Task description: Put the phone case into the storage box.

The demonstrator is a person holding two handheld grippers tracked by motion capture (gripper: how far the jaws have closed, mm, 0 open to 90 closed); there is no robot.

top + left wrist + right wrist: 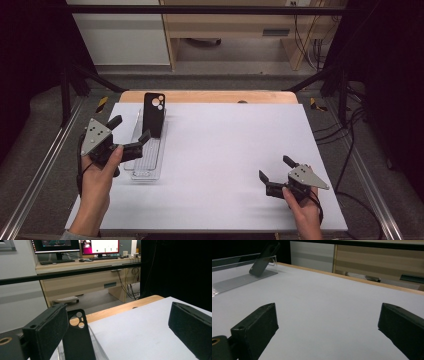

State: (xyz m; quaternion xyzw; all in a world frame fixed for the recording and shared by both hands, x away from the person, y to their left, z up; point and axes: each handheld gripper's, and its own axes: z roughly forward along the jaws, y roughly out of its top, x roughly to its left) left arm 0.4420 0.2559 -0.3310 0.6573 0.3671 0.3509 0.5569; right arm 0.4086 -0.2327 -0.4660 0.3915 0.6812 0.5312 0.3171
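A: Listing the high view first. Item one: black phone case (154, 114), standing upright at the far end of a clear plastic tray (145, 170) on the left part of the white worktop (225, 150), camera cut-outs uppermost.

B: Item two?

A: Left gripper (131, 134), held in the person's left hand (100, 175) just beside the tray. Its fingers are spread wide; the nearer one reaches over the tray close to the foot of the case, and contact cannot be told from here. Item three: right gripper (274, 170), in the right hand (305, 210), low over the worktop's near right part, well apart from the tray, fingers apart with nothing between them.

B: Left gripper view?

A: Phone case (78, 340) stands just beside the left black finger (47, 332), partly behind it; the other finger (191, 326) is far off to the right. The tray's clear wall (97, 346) runs by the case's base. The wooden worktop edge (120, 308) lies beyond.

B: Right gripper view?

A: Both fingers (255, 328) wide apart over bare white worktop (324, 302). Phone case (263, 260) is far off at upper left, leaning in the tray (239, 281).
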